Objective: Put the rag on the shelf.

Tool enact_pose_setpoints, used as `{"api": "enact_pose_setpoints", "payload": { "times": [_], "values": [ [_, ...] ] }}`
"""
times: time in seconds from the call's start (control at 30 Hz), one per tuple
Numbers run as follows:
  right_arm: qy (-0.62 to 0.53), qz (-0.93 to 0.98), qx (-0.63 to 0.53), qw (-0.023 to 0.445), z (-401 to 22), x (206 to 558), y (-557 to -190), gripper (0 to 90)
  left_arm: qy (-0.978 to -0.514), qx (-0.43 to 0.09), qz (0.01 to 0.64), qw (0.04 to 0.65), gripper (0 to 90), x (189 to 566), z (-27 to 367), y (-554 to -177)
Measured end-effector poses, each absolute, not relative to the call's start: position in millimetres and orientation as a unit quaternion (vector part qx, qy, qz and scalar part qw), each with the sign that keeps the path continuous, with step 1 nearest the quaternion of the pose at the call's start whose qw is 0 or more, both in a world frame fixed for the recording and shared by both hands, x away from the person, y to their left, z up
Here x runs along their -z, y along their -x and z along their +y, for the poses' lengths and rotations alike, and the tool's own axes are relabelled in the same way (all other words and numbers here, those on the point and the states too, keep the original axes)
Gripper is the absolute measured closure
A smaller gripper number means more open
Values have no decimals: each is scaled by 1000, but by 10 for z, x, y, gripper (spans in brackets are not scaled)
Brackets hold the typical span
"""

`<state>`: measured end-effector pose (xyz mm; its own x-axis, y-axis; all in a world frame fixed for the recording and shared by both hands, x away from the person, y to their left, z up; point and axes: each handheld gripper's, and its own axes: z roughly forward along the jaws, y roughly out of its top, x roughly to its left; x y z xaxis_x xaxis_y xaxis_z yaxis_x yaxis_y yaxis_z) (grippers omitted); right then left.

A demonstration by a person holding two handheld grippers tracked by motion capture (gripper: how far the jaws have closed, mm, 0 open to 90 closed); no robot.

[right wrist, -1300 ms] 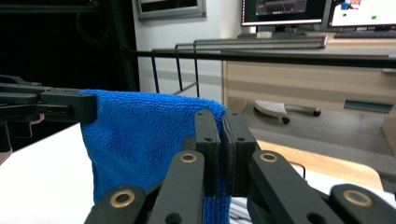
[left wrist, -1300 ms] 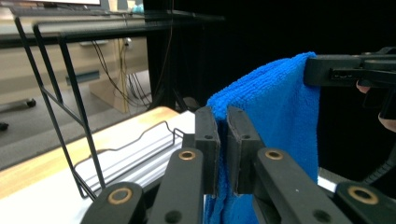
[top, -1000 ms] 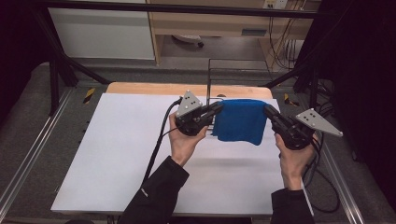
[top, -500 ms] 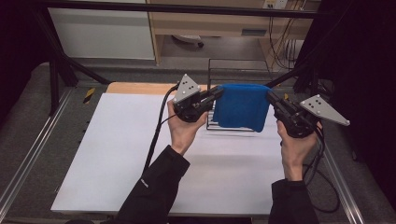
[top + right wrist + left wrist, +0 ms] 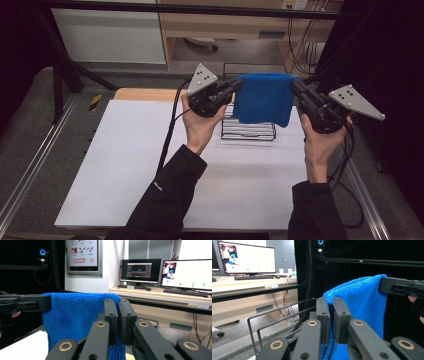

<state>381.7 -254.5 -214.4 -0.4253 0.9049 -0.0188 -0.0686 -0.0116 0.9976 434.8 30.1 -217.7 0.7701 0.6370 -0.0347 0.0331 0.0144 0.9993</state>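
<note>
Holding a blue towel (image 5: 263, 98) stretched between both claws: left claw (image 5: 237, 86) clamped on its top-left corner, right claw (image 5: 295, 86) clamped on its top-right corner. Jaws on each are together with cloth pinched between. Towel hangs in the air, top edge running 9 to 3 o'clock, body draping down toward 6. Black wire rack (image 5: 248, 129) sits on the desk (image 5: 125, 165) directly below and behind the towel, at 12 from the hands; nothing on it. Both hands equally near. Likely next: carry the top edge forward over the rack's upper bar, keeping it level.
</note>
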Motion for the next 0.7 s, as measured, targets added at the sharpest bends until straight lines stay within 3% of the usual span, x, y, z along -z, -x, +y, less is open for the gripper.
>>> {"api": "enact_pose_setpoints", "payload": {
  "times": [0.7],
  "values": [
    [-353, 568, -617, 415, -2501, 1728, -4086, 868, -642, -243, 258, 680, 842, 1753, 304, -4565]
  ]
}}
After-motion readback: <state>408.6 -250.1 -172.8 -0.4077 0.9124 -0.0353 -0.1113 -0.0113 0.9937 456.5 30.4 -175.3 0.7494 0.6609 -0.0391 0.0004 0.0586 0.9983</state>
